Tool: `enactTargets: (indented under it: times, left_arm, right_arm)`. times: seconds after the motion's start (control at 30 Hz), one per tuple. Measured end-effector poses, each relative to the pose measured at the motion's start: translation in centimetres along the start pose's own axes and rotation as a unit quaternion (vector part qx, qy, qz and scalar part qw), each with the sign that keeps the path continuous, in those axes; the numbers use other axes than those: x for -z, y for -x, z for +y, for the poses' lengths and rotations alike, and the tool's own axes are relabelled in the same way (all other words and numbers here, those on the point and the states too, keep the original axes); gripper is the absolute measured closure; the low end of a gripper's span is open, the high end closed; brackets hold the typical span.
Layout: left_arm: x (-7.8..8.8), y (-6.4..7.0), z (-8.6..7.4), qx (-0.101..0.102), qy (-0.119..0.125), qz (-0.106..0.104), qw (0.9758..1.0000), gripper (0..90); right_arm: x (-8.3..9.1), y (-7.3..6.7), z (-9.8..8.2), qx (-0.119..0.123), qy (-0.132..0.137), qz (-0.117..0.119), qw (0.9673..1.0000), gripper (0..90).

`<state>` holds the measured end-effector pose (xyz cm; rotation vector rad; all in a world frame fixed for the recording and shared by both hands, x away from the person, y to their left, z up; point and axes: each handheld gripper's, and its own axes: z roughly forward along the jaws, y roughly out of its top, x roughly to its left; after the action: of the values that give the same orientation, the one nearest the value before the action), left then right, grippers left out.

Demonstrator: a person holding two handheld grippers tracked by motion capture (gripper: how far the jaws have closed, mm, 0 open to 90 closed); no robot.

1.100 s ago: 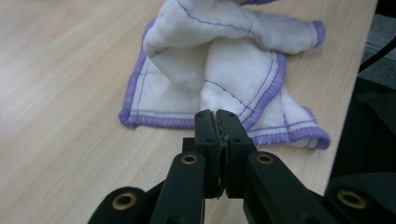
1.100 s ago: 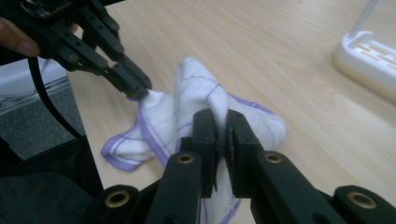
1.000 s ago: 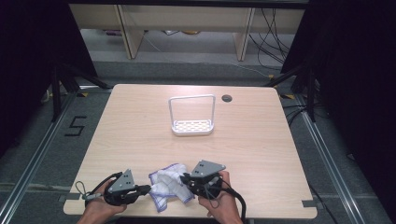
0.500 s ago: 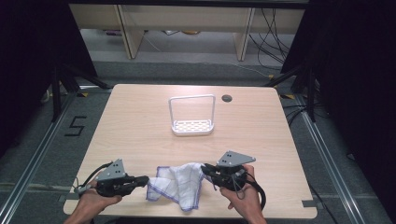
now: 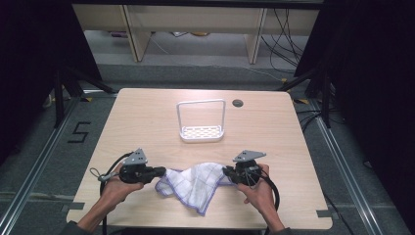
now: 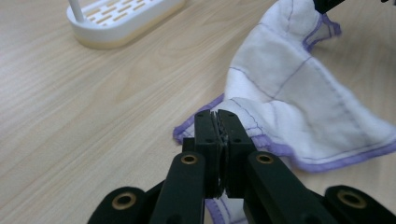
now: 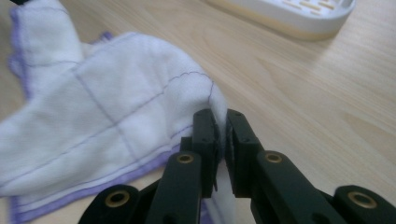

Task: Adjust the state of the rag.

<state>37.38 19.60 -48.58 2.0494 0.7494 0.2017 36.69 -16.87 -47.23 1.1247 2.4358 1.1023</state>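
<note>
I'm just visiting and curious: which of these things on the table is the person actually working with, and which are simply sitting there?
In use:
- white cloth with purple edging, pinched at opposite edges
- left gripper, fingers shut on the cloth
- right gripper, fingers shut on the cloth

Just sitting there:
- white slotted rack with a wire handle, farther back, untouched
- round dark hole in the table

1. The left gripper (image 5: 161, 172) and right gripper (image 5: 227, 172) have drawn steadily farther apart, moving left and right along the near part of the counter (image 5: 147, 117).
2. The white cloth (image 5: 195, 185), bunched between them a second ago, now spreads wider, one corner drooping toward the near edge.
</note>
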Motion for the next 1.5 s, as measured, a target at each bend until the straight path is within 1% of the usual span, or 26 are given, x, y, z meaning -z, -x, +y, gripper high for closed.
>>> enactTargets:
  times: [0.07,0.1,0.13,0.17,0.2,0.27,0.3,0.37,0.47,0.5,0.57,0.6,0.63,0.73,0.8,1.0,1.03,1.13,1.2,1.23,1.3,1.33,1.4,1.43,1.47,1.5]
  left_arm:
    - [-0.6,-0.6,-0.2,0.009,-0.003,0.005,0.9999,86.9]
    - [-0.8,-0.7,-0.4,0.014,0.0,0.001,0.9999,86.6]
    - [-0.8,-0.7,-0.4,0.014,0.0,0.001,0.9999,86.5]
    - [-0.7,-0.7,-0.6,0.019,0.0,-0.003,0.9998,86.1]
    - [-0.7,-0.7,-0.6,0.019,0.0,-0.003,0.9998,85.4]
    - [-0.4,-0.7,-0.8,0.025,0.0,-0.008,0.9997,82.0]
    - [-0.2,-0.8,-0.9,0.027,-0.003,-0.009,0.9996,78.2]
    - [0.2,-1.0,-1.1,0.036,0.002,-0.007,0.9993,70.1]
    - [0.8,-1.3,-1.3,0.052,0.014,-0.003,0.9985,63.0]
    - [0.8,-1.3,-1.3,0.052,0.014,-0.003,0.9985,59.7]
    - [1.5,-1.3,-1.5,0.052,0.019,0.0,0.9984,57.3]
    - [1.5,-1.3,-1.5,0.048,0.021,-0.002,0.9986,56.3]
    - [1.5,-1.1,-1.6,0.05,0.024,0.004,0.9985,54.0]
    - [1.5,-0.9,-1.6,0.045,0.013,-0.001,0.9989,49.2]
    - [1.3,-0.6,-1.7,0.046,0.007,-0.008,0.9989,45.7]
    - [0.7,-0.4,-1.6,0.048,-0.006,-0.007,0.9988,39.8]
    - [0.8,-0.5,-1.6,0.052,-0.008,-0.004,0.9986,39.1]
    - [0.8,-0.5,-1.6,0.059,0.0,-0.003,0.9983,38.2]
    - [0.8,-0.5,-1.6,0.061,-0.005,0.003,0.9981,37.2]
    - [0.7,-0.8,-1.6,0.055,-0.01,0.001,0.9984,36.4]
    - [0.7,-0.9,-1.6,0.059,-0.009,0.007,0.9982,35.9]
    - [0.8,-1.0,-1.6,0.06,-0.013,0.003,0.9981,35.3]
    - [0.8,-1.1,-1.6,0.066,-0.011,0.005,0.9978,34.9]
    - [0.8,-1.1,-1.7,0.07,-0.008,0.011,0.9975,34.6]
    - [0.8,-1.3,-1.7,0.073,-0.01,0.01,0.9972,34.3]
    - [0.8,-1.4,-1.7,0.074,-0.009,0.01,0.9972,34.0]
  right_arm:
    - [-0.8,0.7,0.1,0.001,-0.021,-0.006,0.9998,81.7]
    - [-1.1,0.9,0.2,-0.003,-0.025,-0.023,0.9994,72.1]
    - [-1.1,0.9,0.2,-0.003,-0.025,-0.023,0.9994,72.1]
    - [-0.7,0.7,0.3,-0.014,-0.03,-0.042,0.9986,62.5]
    - [-0.7,0.7,0.3,-0.014,-0.03,-0.042,0.9986,62.5]
    - [0.3,0.1,0.4,-0.016,-0.016,-0.048,0.9986,53.0]
    - [1.3,-0.4,0.4,-0.001,-0.004,-0.042,0.9991,51.2]
    - [2.4,-1.4,0.4,0.0,0.006,-0.042,0.9991,48.6]
    - [3.4,-2.9,0.5,0.017,0.013,-0.032,0.9993,46.5]
    - [3.4,-2.9,0.5,0.017,0.013,-0.032,0.9993,46.5]
    - [3.8,-4.9,0.1,0.038,0.013,-0.009,0.9992,46.0]
    - [3.7,-5.8,-0.1,0.03,0.007,0.006,0.9995,45.9]
    - [3.4,-6.4,-0.3,0.039,0.004,0.017,0.9991,45.7]
    - [2.8,-8.2,-0.9,0.045,-0.015,0.039,0.9981,43.9]
    - [2.5,-8.9,-1.1,0.046,-0.013,0.044,0.9979,42.9]
    - [1.3,-10.5,-1.8,0.047,-0.021,0.048,0.9975,40.1]
    - [0.9,-10.9,-2.0,0.049,-0.033,0.051,0.9969,39.4]
    - [0.5,-11.4,-2.1,0.061,-0.034,0.049,0.9964,37.4]
    - [-0.1,-11.9,-2.2,0.075,-0.035,0.049,0.9953,35.5]
    - [-0.5,-12.3,-2.2,0.071,-0.041,0.044,0.9956,35.2]
    - [-0.8,-12.6,-2.3,0.074,-0.038,0.043,0.9956,35.1]
    - [-1.3,-12.7,-2.2,0.093,-0.046,0.036,0.994,35.7]
    - [-1.9,-13.0,-2.1,0.087,-0.057,0.024,0.9943,43.5]
    - [-2.2,-12.9,-2.1,0.096,-0.056,0.02,0.9936,51.7]
    - [-2.4,-12.4,-2.0,0.105,-0.058,0.021,0.9925,66.3]
    - [-2.4,-12.1,-2.0,0.098,-0.049,0.022,0.9937,72.9]
